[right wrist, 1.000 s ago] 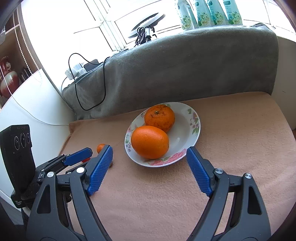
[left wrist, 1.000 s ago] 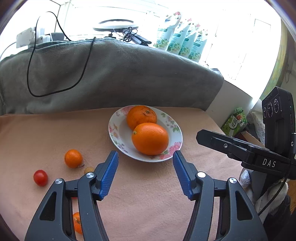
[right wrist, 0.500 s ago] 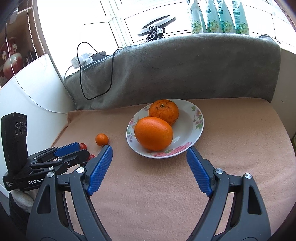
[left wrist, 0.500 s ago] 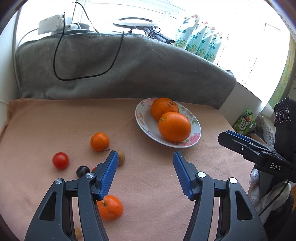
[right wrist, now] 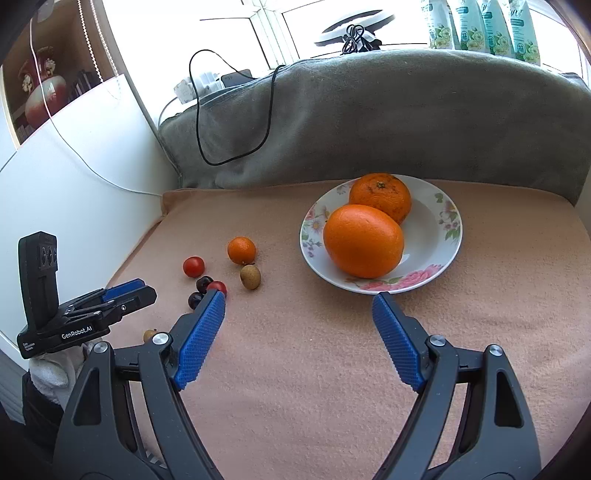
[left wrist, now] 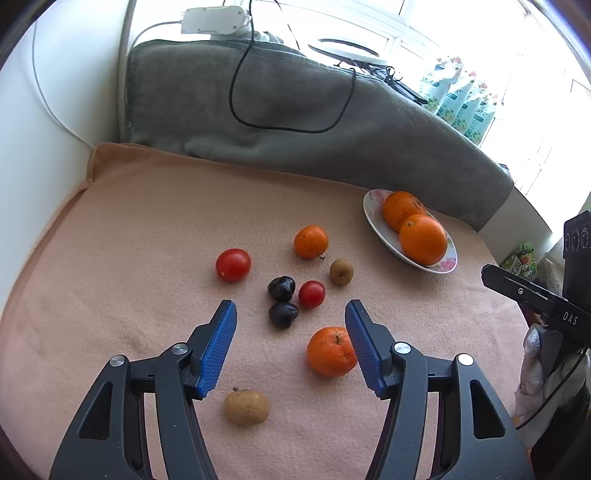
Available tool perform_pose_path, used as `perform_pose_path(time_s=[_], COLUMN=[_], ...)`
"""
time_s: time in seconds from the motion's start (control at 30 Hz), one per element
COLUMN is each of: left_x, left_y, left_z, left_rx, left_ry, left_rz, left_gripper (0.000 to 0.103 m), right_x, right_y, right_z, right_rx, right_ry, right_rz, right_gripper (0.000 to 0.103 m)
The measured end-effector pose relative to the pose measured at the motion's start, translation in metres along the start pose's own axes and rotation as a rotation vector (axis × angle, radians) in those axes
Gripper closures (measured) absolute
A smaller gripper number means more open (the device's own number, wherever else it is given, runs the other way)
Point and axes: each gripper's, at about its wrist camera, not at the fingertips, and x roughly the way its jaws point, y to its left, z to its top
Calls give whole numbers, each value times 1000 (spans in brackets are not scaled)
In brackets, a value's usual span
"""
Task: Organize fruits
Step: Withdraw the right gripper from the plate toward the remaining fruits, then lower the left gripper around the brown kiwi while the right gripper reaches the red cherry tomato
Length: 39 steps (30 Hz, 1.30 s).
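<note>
A flowered plate (right wrist: 448, 229) holds two big oranges (right wrist: 364, 240). Loose on the peach cloth lie two mandarins, one far (left wrist: 311, 242) and one near (left wrist: 330, 350), a large tomato (left wrist: 233, 264), a small tomato (left wrist: 311, 294), two dark plums (left wrist: 282, 314) and two brown longans (left wrist: 341, 271). My left gripper (left wrist: 290, 314) hovers open above the plums, its right pad beside the near mandarin without touching it. My right gripper (right wrist: 297, 302) stands open just in front of the plate, nothing between its pads.
A grey blanket roll (left wrist: 295, 122) with a black cable walls off the back. A white wall (right wrist: 74, 192) closes the left side. Pouches and a ring light (right wrist: 351, 22) stand on the sill behind. The other gripper shows at each view's edge.
The left gripper has swung left from the plate to over the small loose fruits, bringing them into view. The right gripper drifted slightly and rolled; both stayed open.
</note>
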Motion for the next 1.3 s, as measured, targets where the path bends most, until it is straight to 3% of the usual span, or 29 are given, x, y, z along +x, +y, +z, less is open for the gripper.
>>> perform_pose_path(time_s=[0.43,0.9,1.3], left_x=[-16,-17,-5], left_y=[36,38,33], left_z=[-24,-44,-50], left_rx=[-75,-85,-72], left_ry=[13,49,84], left_rz=[27,-29,-59], left_gripper=[42,43,53], right_x=[39,100,143], right_y=[42,74,80], right_z=[1,7,12], right_rx=[-56,-100,-106], right_ry=[74,207,275], right_rz=[90,167,167], right_gripper=[19,58,65])
